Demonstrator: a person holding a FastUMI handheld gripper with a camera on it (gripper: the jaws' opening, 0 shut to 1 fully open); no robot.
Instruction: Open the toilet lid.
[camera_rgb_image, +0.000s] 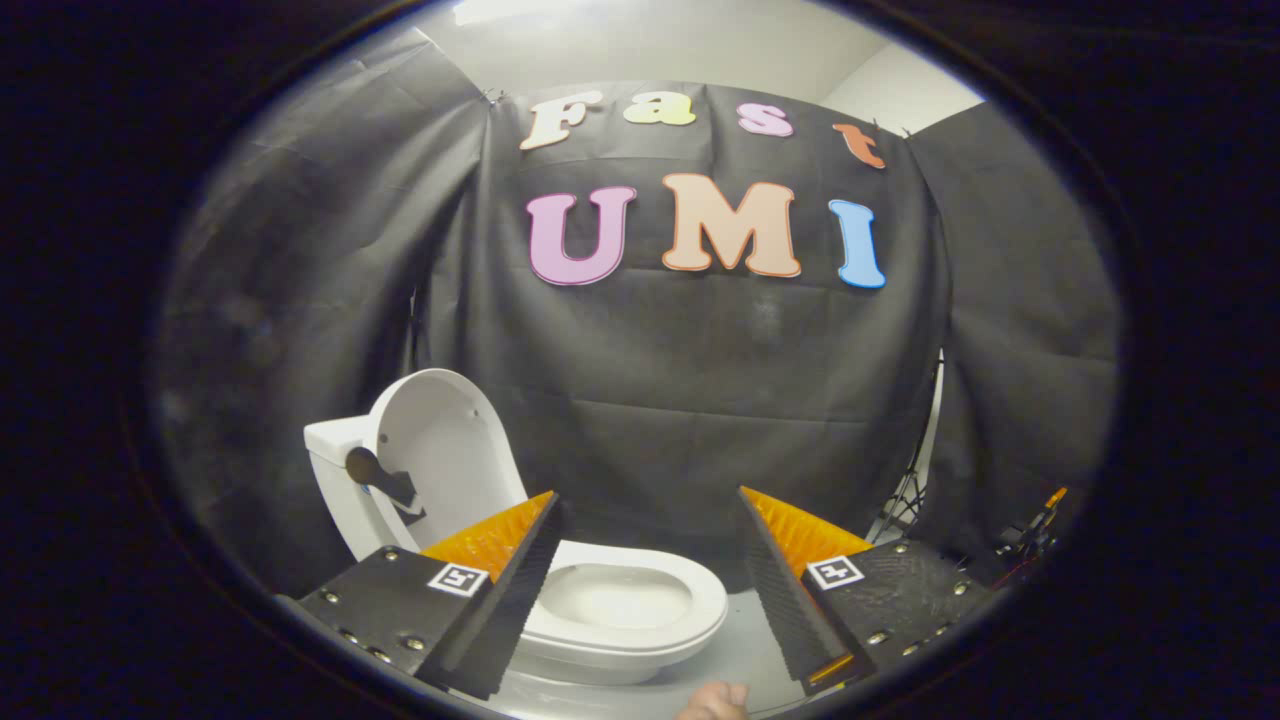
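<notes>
Fingers (650, 545) apart; glossy oval lid (445, 450) upright

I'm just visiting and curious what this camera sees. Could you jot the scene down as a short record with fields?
Toilet lid: raised, upright against the tank
Toilet seat: down, bowl visible inside it
Gripper: open, fingers spread wide, holding nothing
Gripper position: hovering near the toilet, seat seen between the fingers
Hand: part visible below the fingers
Backdrop: black cloth wall
Task state: lid looks opened
</notes>
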